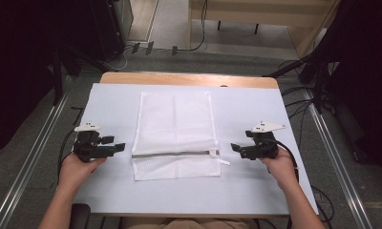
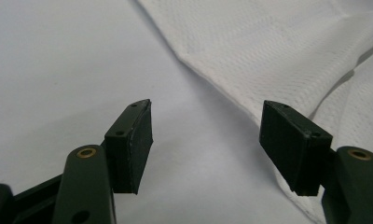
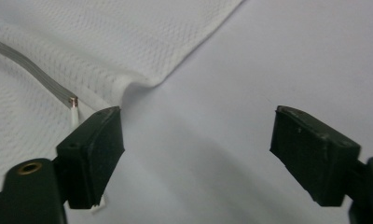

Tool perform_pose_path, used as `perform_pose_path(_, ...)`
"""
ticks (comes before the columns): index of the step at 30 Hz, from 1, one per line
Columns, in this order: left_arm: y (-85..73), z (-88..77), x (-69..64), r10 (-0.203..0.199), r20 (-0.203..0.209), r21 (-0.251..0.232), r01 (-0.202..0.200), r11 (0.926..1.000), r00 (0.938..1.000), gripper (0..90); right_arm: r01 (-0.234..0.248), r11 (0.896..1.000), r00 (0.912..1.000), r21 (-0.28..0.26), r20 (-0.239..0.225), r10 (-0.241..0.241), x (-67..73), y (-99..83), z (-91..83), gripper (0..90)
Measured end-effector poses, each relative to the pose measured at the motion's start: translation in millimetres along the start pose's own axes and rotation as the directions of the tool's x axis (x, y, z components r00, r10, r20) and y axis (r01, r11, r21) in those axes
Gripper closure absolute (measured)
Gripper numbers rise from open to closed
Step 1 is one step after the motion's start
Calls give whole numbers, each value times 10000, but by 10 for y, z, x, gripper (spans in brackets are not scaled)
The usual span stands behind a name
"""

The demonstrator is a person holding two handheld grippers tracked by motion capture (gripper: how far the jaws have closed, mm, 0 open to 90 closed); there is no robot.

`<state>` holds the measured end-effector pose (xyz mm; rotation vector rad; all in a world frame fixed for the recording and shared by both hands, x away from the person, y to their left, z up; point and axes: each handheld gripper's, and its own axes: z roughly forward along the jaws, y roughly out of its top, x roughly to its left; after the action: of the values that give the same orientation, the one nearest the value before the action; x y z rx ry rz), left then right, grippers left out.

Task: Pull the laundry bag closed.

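Lying flat mid-bench (image 1: 108, 100): white mesh laundry bag (image 1: 175, 124), zipper (image 1: 172, 153) across near end. Left tongs (image 1: 118, 147) and right tongs (image 1: 236, 147) flanking, both spread, empty. Likely light, limp, prone to bunching; best pinched at near corners or zipper pull (image 3: 73, 112).

White mesh bag (image 1: 175, 129) with grey zipper (image 1: 172, 154) on a pale lavender table cover (image 1: 246, 114)
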<state>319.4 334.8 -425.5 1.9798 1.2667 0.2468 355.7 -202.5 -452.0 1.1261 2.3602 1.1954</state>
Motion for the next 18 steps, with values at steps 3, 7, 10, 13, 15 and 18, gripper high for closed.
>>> perform_pose_path(3, -14, 2, 39, -160, -229, 23, 160, 9999, 9996, 341, -206, 9998, 9995, 62, 225, 205, -73, -40, -28, 182)
perform_pose_path(7, -23, 4, 68, -362, -329, -26, 361, 9993, 9988, 329, -561, 9984, 9973, 104, 489, 555, -159, -80, -21, 192)
perform_pose_path(10, -26, 8, 74, -377, -336, -59, 375, 9993, 9987, 326, -767, 9969, 9962, 151, 427, 760, -207, -95, -6, 192)
perform_pose_path(13, -33, 27, 85, -420, -420, 57, 423, 9991, 9982, 323, -814, 9965, 9955, 177, 493, 805, -223, -100, 7, 193)
perform_pose_path(15, -35, 28, 89, -467, -450, 74, 471, 9989, 9979, 322, -827, 9964, 9954, 211, 510, 815, -225, -101, 11, 194)
perform_pose_path(18, -42, 42, 91, -524, -435, 154, 531, 9985, 9977, 310, -807, 9965, 9956, 206, 499, 796, -226, -102, 14, 194)
